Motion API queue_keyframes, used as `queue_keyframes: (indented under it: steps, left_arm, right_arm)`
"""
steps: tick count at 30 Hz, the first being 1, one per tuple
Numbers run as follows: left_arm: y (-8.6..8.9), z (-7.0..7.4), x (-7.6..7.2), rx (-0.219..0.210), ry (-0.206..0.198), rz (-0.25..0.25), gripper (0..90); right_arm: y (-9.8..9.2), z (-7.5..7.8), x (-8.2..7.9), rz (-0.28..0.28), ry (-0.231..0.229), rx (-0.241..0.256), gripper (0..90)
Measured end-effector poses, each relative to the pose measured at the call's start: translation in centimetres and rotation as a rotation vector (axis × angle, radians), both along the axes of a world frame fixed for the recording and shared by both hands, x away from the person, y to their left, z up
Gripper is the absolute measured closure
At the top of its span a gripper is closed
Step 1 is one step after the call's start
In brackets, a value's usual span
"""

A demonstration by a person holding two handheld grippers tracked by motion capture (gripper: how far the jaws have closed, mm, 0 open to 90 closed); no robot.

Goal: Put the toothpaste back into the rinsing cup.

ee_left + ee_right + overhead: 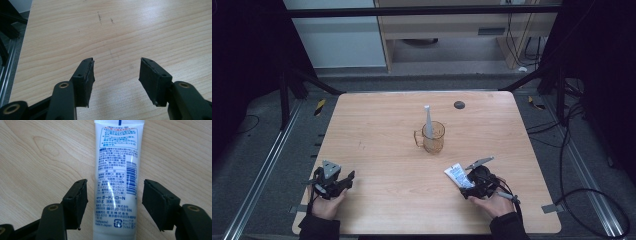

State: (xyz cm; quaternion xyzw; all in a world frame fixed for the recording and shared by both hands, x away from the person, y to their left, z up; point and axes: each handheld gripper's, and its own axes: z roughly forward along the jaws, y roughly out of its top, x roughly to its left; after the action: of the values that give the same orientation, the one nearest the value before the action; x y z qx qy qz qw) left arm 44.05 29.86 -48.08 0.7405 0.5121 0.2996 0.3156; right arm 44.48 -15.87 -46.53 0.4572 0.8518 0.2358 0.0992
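A white toothpaste tube [116, 177] with blue print lies flat on the wooden table [377, 130], lengthwise between the jaws of my right gripper [115, 202]. The jaws stand apart on either side of it without touching it. In the high view the tube [456, 174] pokes out up-left of the right gripper [472, 186] at the front right. My left gripper [116, 80] is open over bare wood, and sits at the front left [343, 181]. An amber glass mug [433, 137] stands at the table's middle with a pale toothbrush [428, 120] upright in it.
A small dark round disc [459, 104] lies near the table's far edge. Cables run over the floor at the right. The table edge and a metal rail [7, 67] lie to the left of the left gripper.
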Motion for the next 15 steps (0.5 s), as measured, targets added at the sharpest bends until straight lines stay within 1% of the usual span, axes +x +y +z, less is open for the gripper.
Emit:
queue_keyframes:
  steps: [4,6,7,10,12,15]
  left_arm:
    - [0.0,0.0,0.1,0.002,0.004,-0.001,44.4]
    - [0.0,0.0,0.1,0.001,0.004,-0.001,44.3]
    - [0.0,0.0,0.2,0.003,0.004,0.0,44.2]
    - [-0.1,0.0,0.2,0.003,0.006,0.0,44.2]
    - [-0.1,0.0,0.2,0.005,0.005,-0.001,44.1]
    - [-0.1,0.0,0.2,0.005,0.006,-0.001,44.1]
  right_arm:
    - [0.4,0.0,0.4,-0.002,0.011,-0.001,37.7]
    - [0.6,-0.1,0.7,0.0,0.014,-0.009,38.1]
    - [0.8,0.0,1.0,0.003,0.008,-0.019,38.7]
    - [1.1,-0.1,1.2,-0.001,0.01,-0.022,38.9]
    - [1.4,-0.3,1.5,0.002,0.013,-0.045,39.3]
    - [1.5,-0.3,1.7,0.002,0.017,-0.044,40.3]
